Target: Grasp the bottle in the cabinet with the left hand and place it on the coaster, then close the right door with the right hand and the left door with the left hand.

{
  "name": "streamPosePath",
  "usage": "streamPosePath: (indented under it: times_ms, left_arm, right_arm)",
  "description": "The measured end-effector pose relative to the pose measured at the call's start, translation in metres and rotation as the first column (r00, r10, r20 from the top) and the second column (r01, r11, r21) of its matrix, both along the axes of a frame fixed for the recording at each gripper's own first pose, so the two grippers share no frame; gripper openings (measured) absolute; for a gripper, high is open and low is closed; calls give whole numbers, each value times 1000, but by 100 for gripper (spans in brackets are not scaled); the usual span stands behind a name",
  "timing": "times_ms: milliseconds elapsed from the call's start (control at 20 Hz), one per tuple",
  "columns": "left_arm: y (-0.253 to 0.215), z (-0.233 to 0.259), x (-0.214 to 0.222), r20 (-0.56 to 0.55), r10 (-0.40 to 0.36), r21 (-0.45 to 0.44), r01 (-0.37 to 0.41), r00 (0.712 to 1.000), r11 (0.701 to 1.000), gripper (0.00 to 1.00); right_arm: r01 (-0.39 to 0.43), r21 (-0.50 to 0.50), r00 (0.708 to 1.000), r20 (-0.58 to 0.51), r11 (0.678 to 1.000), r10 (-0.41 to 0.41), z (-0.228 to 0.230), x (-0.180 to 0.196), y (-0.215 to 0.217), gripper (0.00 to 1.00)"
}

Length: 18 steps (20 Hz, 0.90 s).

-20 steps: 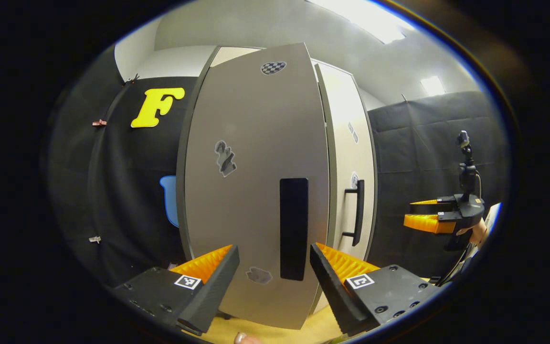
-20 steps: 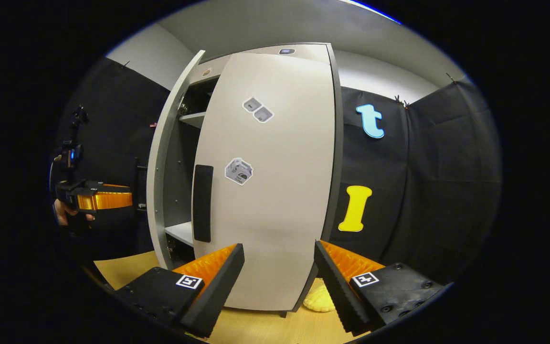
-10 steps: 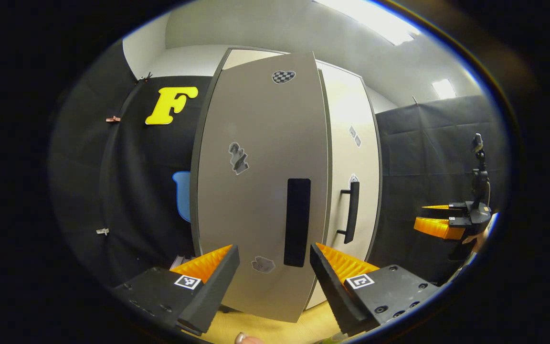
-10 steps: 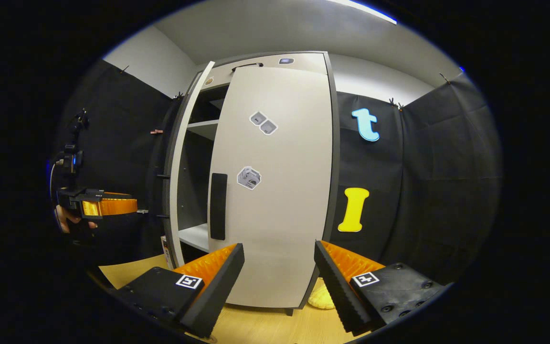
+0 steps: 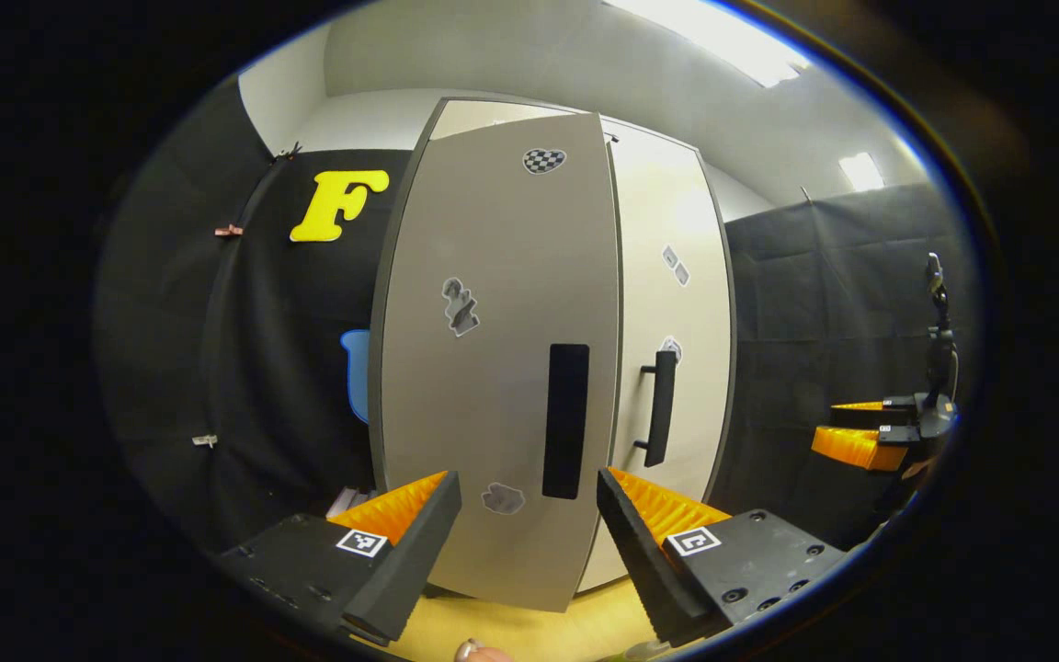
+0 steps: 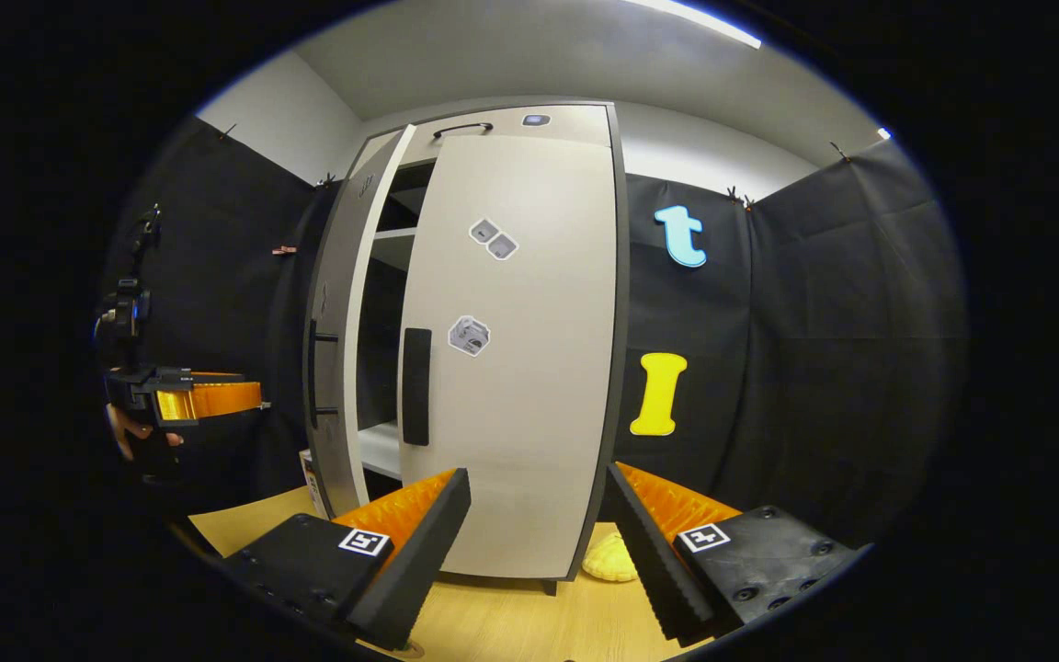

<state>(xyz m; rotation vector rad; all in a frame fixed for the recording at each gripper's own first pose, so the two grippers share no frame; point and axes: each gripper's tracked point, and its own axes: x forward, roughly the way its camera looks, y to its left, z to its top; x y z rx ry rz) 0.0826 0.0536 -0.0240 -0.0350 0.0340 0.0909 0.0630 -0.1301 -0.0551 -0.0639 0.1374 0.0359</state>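
Note:
The tall grey cabinet's left door (image 5: 493,368) with its black handle (image 5: 566,418) stands just ahead of my left gripper (image 5: 529,542), which is open and holds nothing. In the right gripper view the left door (image 6: 335,368) is still ajar, and a narrow gap shows shelves (image 6: 382,450) inside. The right door (image 6: 529,368) lies flat against the cabinet. My right gripper (image 6: 539,542) hangs open and empty in front of it, apart from it. The left gripper (image 6: 217,400) shows far left, held by a hand. The right gripper (image 5: 847,441) shows far right.
The cabinet stands on a wooden table (image 6: 493,625). A pale yellow object (image 6: 608,561) lies at the foot of the right door. Black cloth walls close in behind and on both sides. A fingertip (image 5: 474,651) peeks in at the bottom edge.
The left door has swung further toward shut, narrowing the gap. Both grippers have drawn back from the cabinet, and the right gripper has drifted farther right in the left gripper view.

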Motion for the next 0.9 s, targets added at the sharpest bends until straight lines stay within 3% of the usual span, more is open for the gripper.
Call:
streamPosePath:
  times_ms: [600, 900]
  left_arm:
    - [5, -1, -5, -10, 48, 28, -47, 999, 998, 95]
    - [9, 4, 4, 1, 58, 30, -58, 998, 998, 95]
  right_arm:
    - [21, -1, 1000, 17, 1000, -21, 5, 1, 0, 98]
    - [17, -6, 1000, 13, 1000, -17, 2, 18, 4, 98]
